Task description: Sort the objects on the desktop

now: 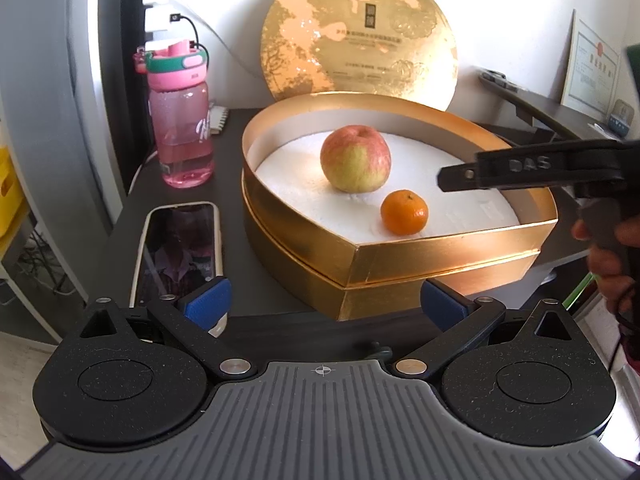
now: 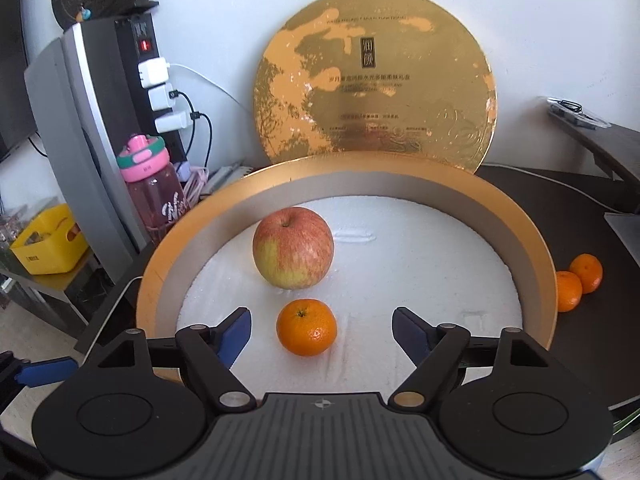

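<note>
Your right tool [image 2: 321, 330] hangs with jaws apart around, seemingly clear of, the small orange mandarin [image 2: 306, 333] lying inside the round gold gift box [image 2: 536, 264], near the red-yellow apple [image 2: 293, 247]; your left tool [image 1: 325, 306] gapes empty before that box.

This looks like an office. A dark desk [image 1: 192, 184] stands by a white wall. A power strip [image 2: 154, 76] holds 3 white chargers. A framed certificate [image 1: 592, 76] leans nearby, and a phone [image 1: 180, 252] lies flat.
</note>
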`<state>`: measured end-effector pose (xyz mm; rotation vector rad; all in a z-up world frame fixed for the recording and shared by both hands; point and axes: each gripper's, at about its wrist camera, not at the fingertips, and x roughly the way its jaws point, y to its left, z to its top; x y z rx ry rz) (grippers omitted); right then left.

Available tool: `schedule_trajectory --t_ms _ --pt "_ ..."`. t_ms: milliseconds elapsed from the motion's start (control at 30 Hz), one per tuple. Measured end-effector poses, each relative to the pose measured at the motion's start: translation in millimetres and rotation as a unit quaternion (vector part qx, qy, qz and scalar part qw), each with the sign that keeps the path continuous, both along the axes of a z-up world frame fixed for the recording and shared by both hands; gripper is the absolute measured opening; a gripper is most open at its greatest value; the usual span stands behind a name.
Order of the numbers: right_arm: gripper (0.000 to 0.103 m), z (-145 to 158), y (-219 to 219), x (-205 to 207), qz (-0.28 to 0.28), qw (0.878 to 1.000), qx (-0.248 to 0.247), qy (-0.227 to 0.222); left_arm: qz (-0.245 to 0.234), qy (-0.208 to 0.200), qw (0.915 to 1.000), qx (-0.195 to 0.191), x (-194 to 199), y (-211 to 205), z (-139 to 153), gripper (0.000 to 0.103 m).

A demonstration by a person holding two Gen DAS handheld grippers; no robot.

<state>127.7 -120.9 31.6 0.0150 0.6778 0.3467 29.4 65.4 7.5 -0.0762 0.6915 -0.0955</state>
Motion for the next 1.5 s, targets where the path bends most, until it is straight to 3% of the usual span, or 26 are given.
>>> schedule_trajectory --t_ms 300,1500 --pt "0.078 -1.3 -16.0 -22.5 0.006 1.0 0.007 -0.009 -0.045 -0.027 0.9986 0.01 -7.4 -26.9 8.5 0.103" --pt "0.078 -3.1 -75.7 -27.0 -0.043 0.998 0.037 -0.018 -0.061 -0.014 0.9973 0.039 17.2 -62.8 12.2 0.103"
